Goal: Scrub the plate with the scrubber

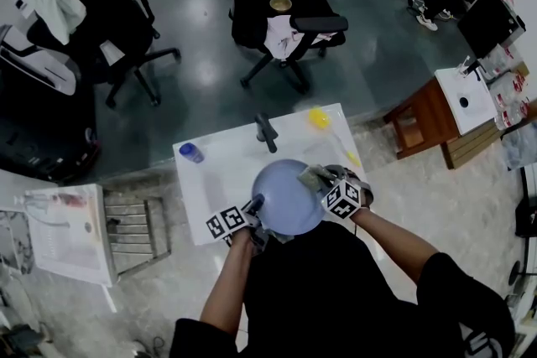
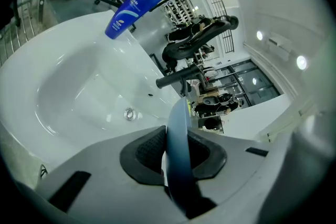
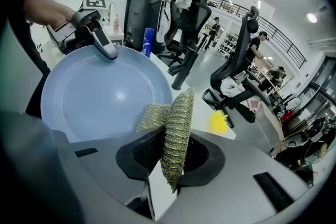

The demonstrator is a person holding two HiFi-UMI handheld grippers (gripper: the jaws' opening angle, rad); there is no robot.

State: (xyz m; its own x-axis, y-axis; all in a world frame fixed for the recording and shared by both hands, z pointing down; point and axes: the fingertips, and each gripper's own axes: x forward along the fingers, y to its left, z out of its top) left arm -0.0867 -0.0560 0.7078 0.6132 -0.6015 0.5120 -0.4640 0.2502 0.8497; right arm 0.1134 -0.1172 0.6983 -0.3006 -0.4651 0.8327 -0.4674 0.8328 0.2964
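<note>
A pale blue plate is held up over the white sink. My left gripper is shut on its rim; in the left gripper view the plate stands edge-on between the pads. My right gripper is shut on a green-gold scrubber, folded between its jaws. The scrubber touches the plate's right edge. In the right gripper view the plate faces me, with the left gripper clamped on its far rim.
A blue bottle lies at the sink's far left corner, and a dark faucet and yellow brush are along its far side. A wire rack is to the left. Office chairs and a wooden stool are on the floor.
</note>
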